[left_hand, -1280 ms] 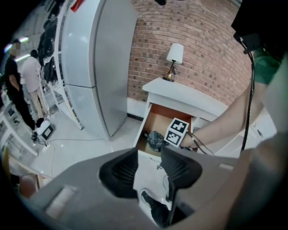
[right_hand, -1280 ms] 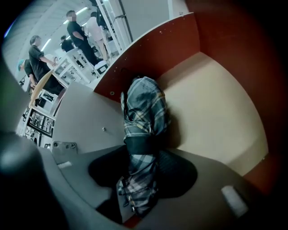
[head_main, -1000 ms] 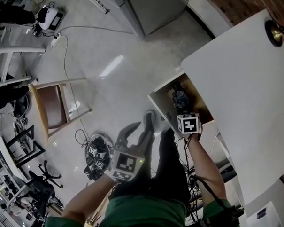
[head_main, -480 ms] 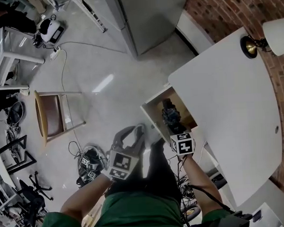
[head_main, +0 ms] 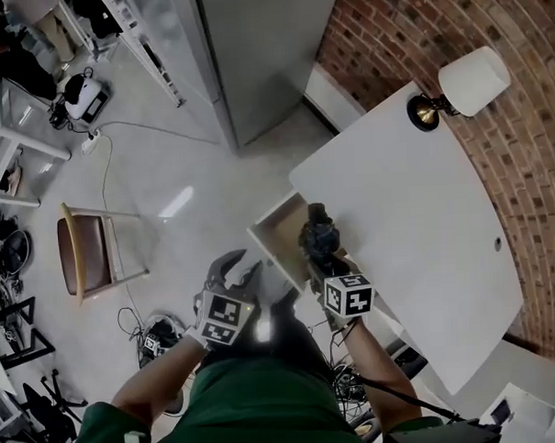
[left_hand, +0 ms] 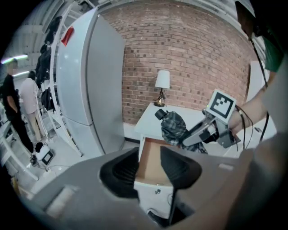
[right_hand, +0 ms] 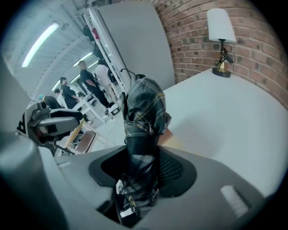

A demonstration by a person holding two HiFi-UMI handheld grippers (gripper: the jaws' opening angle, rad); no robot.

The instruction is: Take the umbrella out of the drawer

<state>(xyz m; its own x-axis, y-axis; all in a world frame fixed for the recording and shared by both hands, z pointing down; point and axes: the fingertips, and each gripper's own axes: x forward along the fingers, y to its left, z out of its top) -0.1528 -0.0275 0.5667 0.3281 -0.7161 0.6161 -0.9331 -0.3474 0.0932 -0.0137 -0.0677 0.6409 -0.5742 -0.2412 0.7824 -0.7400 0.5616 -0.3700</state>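
Note:
A folded dark plaid umbrella (head_main: pixel 318 234) hangs in the air over the open drawer (head_main: pixel 274 233) of the white table (head_main: pixel 415 210). My right gripper (head_main: pixel 323 256) is shut on its lower half, and the upper end sticks up past the jaws. The right gripper view shows the umbrella (right_hand: pixel 144 112) upright between the pads of that gripper (right_hand: pixel 144 168). My left gripper (head_main: pixel 234 269) is open and empty, off to the left of the drawer. The left gripper view looks past its jaws (left_hand: pixel 148 166) at the drawer (left_hand: pixel 153 161), the umbrella (left_hand: pixel 173 126) and the right gripper (left_hand: pixel 203 132).
A lamp (head_main: pixel 469 81) stands at the table's far corner by the brick wall (head_main: pixel 532 159). A tall grey cabinet (head_main: pixel 243 52) stands behind the drawer. A wooden chair (head_main: pixel 84 252) and cables (head_main: pixel 159 345) are on the floor at the left. People (left_hand: pixel 20 108) stand far off.
Both grippers have risen. The right one has lifted the umbrella up from inside the drawer to above the table's edge. The left stays open beside it.

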